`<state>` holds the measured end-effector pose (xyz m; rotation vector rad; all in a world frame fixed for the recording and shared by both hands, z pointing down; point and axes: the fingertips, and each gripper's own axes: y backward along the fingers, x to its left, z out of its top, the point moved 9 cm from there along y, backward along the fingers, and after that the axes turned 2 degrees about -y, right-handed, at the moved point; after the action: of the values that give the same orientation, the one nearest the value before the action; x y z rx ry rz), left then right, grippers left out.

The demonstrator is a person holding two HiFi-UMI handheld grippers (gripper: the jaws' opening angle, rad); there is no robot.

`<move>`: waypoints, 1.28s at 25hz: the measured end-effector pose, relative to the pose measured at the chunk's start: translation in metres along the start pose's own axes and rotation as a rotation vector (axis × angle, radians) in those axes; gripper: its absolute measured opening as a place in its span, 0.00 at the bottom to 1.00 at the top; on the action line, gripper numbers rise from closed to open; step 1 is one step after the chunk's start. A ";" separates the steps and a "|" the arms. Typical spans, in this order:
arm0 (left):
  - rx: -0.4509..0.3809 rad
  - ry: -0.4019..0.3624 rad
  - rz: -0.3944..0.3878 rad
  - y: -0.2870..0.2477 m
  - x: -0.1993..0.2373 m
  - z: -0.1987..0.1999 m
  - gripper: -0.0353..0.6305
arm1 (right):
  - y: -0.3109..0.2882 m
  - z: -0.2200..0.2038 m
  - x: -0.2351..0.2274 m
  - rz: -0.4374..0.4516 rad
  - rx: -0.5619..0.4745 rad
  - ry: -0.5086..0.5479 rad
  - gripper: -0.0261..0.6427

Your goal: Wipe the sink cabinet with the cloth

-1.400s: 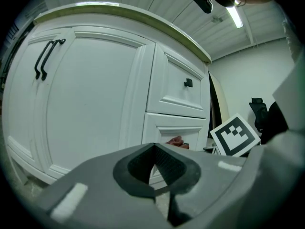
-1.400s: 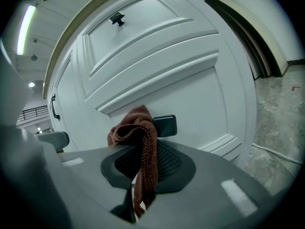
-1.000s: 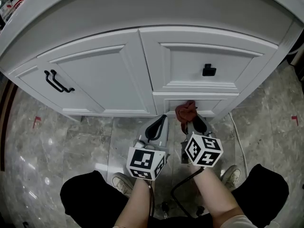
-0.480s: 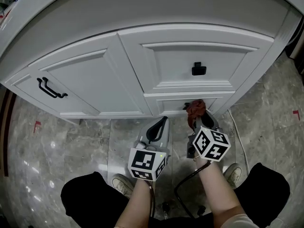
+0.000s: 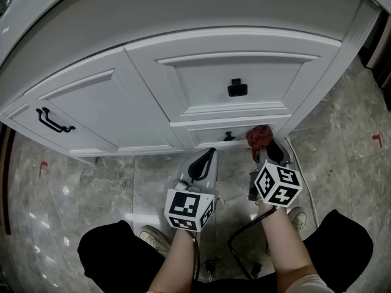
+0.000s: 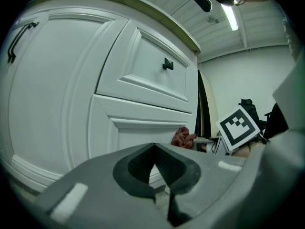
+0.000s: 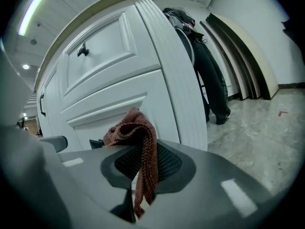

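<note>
The white sink cabinet [image 5: 183, 84] fills the upper head view, with a door at left and two drawers at right. My right gripper [image 5: 266, 152] is shut on the reddish-brown cloth [image 5: 259, 136], which is pressed to the right end of the lower drawer [image 5: 208, 133]. In the right gripper view the cloth [image 7: 138, 142] bunches above the jaws and hangs down between them. My left gripper [image 5: 201, 163] is shut with nothing in it, held low in front of the cabinet's base. The cloth [image 6: 183, 138] shows at the lower drawer in the left gripper view.
Black handles sit on the door [image 5: 52, 121], the upper drawer [image 5: 237, 88] and the lower drawer [image 5: 229, 137]. Grey marble floor [image 5: 73, 194] lies below. A black cable [image 5: 238, 249] loops by my feet. Dark clothes [image 7: 200, 61] hang right of the cabinet.
My right gripper has carried the cloth rightward along the lower drawer front toward its right end. The left gripper has stayed put. The head view has shifted right.
</note>
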<state>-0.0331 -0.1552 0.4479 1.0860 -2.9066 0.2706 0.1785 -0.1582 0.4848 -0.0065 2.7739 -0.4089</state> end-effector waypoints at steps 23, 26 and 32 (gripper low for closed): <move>0.011 0.030 0.042 0.012 0.012 -0.023 0.05 | 0.022 -0.020 0.045 0.025 -0.044 0.049 0.17; 0.018 0.044 0.104 0.032 0.034 -0.027 0.05 | 0.013 -0.045 0.081 0.109 0.004 0.071 0.17; 0.010 0.088 0.197 0.063 0.073 -0.034 0.05 | -0.015 -0.088 0.135 0.241 0.102 0.077 0.17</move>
<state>-0.1311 -0.1499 0.4776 0.7682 -2.9366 0.3288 0.0217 -0.1549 0.5237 0.3711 2.7796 -0.4954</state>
